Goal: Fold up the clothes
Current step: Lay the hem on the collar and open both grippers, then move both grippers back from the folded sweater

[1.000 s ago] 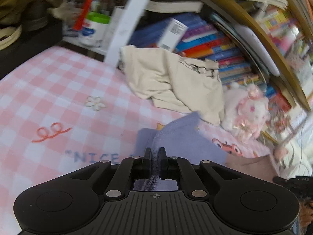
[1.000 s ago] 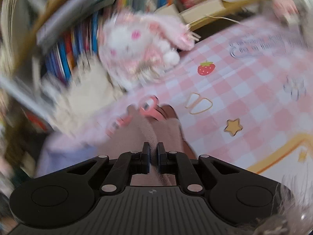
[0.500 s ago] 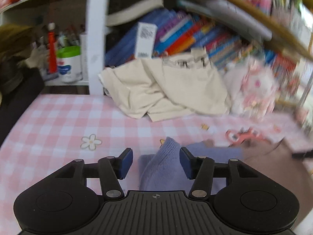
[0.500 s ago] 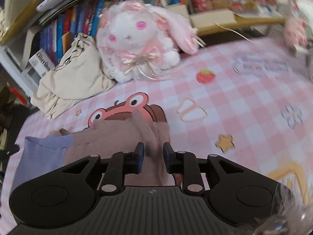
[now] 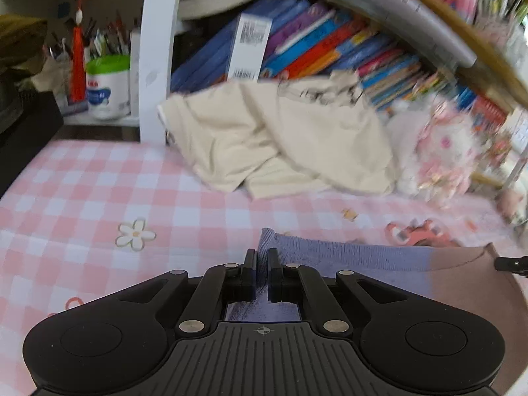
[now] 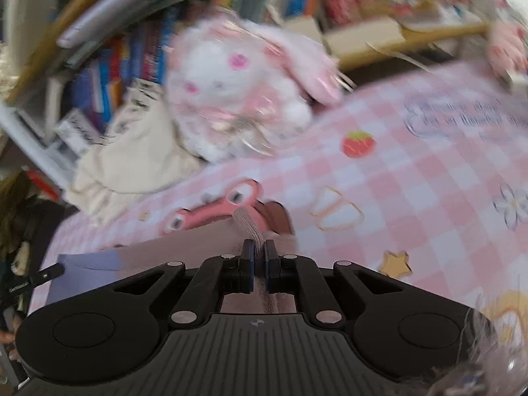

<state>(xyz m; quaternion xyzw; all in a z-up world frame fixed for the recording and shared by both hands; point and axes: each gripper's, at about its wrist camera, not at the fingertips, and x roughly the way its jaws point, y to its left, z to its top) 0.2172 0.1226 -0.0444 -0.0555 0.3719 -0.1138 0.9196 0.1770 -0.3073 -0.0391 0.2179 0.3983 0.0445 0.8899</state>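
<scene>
**Both tools pinching the knit garment's edge**

On the pink checked tabletop [image 5: 82,198], seen from the left wrist cam, the left tool [image 5: 262,274] is clenching w/ jaws nearly together on a ridge of lilac fabric. That fabric belongs to the two-tone knit garment [image 5: 346,257], which is lying flat just ahead of the tool, lilac turning to brown toward the right. A cream cloth heap [image 5: 280,145] is sitting farther back against the bookshelf [image 5: 313,43], apart from the garment. The plush bunny [image 5: 439,151] is blurring at the right.

From the right wrist cam, the right tool [image 6: 259,269] is likewise gripping a ribbed strip at the garment's brown end, jaws close on it. This view is showing the bunny more fully, plus strawberry & star prints on the cloth; the left cam alone is showing the pen cup [image 5: 107,89] & the flower print.

Judging by the drape: soft, light, stretchy knit, prob. sagging btwn the grips. Holding at the ribbed edge & corners looks best, keeping it taut.
</scene>
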